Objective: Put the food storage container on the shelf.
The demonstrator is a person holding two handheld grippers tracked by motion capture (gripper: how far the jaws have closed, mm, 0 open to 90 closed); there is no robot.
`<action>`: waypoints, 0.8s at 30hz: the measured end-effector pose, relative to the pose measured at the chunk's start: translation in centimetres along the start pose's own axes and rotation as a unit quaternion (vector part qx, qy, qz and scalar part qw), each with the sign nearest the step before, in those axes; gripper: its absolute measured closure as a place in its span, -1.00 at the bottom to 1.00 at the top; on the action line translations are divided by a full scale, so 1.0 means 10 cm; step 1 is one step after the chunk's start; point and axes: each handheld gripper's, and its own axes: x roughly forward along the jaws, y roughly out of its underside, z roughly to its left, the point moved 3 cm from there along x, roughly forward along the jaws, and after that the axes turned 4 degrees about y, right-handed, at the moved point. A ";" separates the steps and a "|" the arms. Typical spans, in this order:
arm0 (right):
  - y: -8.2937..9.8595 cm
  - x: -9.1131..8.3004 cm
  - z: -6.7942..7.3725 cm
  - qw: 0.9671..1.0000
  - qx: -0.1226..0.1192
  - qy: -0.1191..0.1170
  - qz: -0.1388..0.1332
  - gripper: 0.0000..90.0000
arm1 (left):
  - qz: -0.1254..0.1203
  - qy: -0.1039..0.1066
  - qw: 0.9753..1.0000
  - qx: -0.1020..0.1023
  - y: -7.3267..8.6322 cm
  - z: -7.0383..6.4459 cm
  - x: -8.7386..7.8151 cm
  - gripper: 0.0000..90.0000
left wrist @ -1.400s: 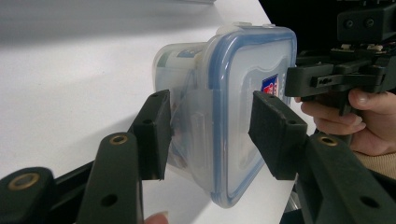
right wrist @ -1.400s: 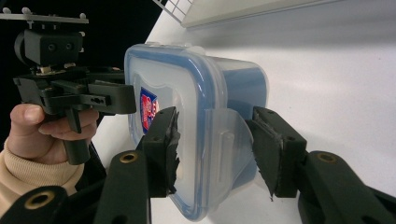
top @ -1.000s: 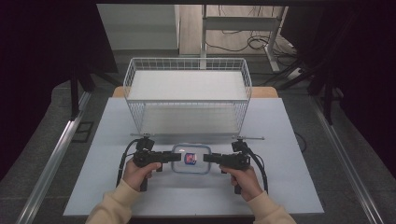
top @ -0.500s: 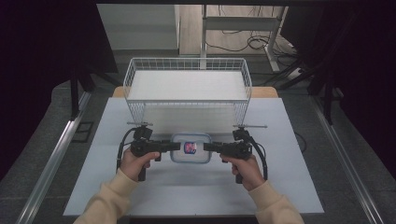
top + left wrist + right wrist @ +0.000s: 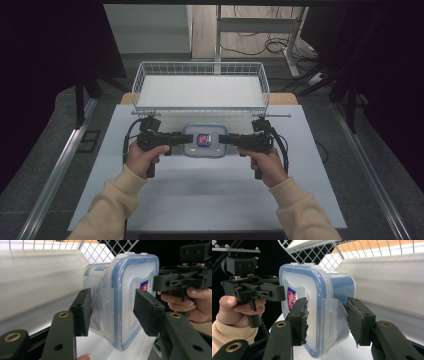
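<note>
Both grippers, left gripper point(image 5: 186, 139) and right gripper point(image 5: 223, 139), clamped on container point(image 5: 203, 140) end latches; best lifted level, evenly.

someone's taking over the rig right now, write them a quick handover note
Left gripper: jaws around the left side clip of the lidded plastic container.
Right gripper: jaws around the right side clip.
Whether either pair is fully clamped is unclear.
The container is carried between both grippers above the white table, lid on, just short of the wire basket.
Done: picked up and moved forward.
Left: probably lift it over the rim and set it inside.
</note>
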 end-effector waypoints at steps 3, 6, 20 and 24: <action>-0.09 -0.03 0.02 1.000 -0.004 -0.002 -0.006 0.18 | -0.003 -0.001 1.000 0.006 -0.09 -0.03 -0.02 0.09; -0.18 -0.05 0.06 1.000 -0.008 -0.001 -0.012 0.18 | -0.007 0.000 1.000 0.010 -0.18 -0.06 -0.04 0.09; -0.62 -0.16 0.24 0.999 -0.041 0.009 -0.026 0.18 | -0.024 0.006 0.999 0.033 -0.59 -0.16 -0.17 0.09; -0.75 -0.18 0.31 0.998 -0.055 0.012 -0.027 0.18 | -0.032 0.007 0.999 0.037 -0.70 -0.17 -0.23 0.09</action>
